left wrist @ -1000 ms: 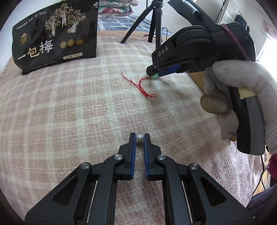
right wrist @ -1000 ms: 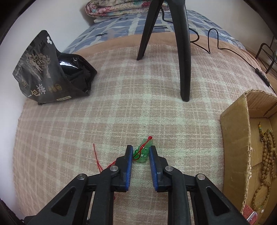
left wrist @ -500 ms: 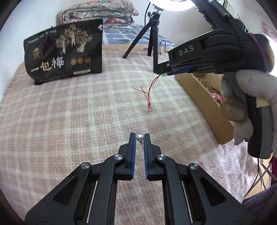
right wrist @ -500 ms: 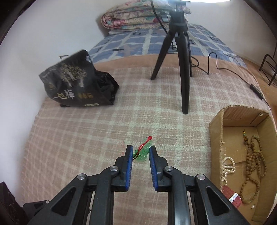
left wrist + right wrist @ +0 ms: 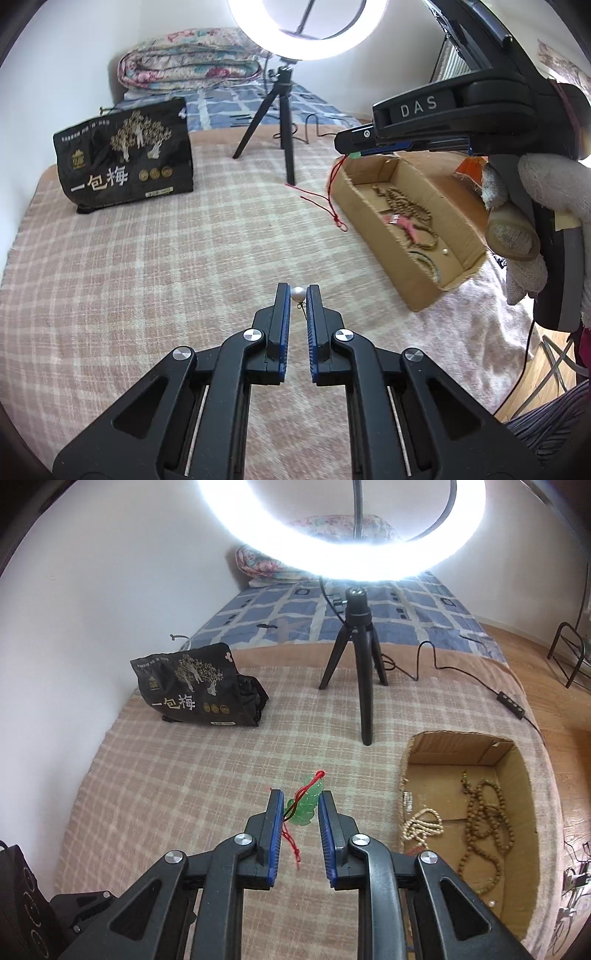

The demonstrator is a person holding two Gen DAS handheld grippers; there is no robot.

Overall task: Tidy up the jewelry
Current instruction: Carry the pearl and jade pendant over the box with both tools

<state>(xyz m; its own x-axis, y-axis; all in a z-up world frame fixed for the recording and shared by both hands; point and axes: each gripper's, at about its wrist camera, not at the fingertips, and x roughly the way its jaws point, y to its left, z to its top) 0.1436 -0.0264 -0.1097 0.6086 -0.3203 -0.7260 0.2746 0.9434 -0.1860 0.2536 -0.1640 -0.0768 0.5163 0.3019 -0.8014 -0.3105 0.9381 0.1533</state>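
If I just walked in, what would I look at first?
Probably the big glowing ring light on its tripod at the far end of the blanket. Next, the right claw pinching a green pendant with a red cord, and the left claw pinching a tiny pearl, near the cardboard box of beads.

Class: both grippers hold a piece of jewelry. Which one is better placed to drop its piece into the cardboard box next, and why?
Probably the right gripper. It holds the green pendant raised at the cardboard box's near rim, its red cord dangling beside it. The left gripper holds the pearl farther away, over the blanket.
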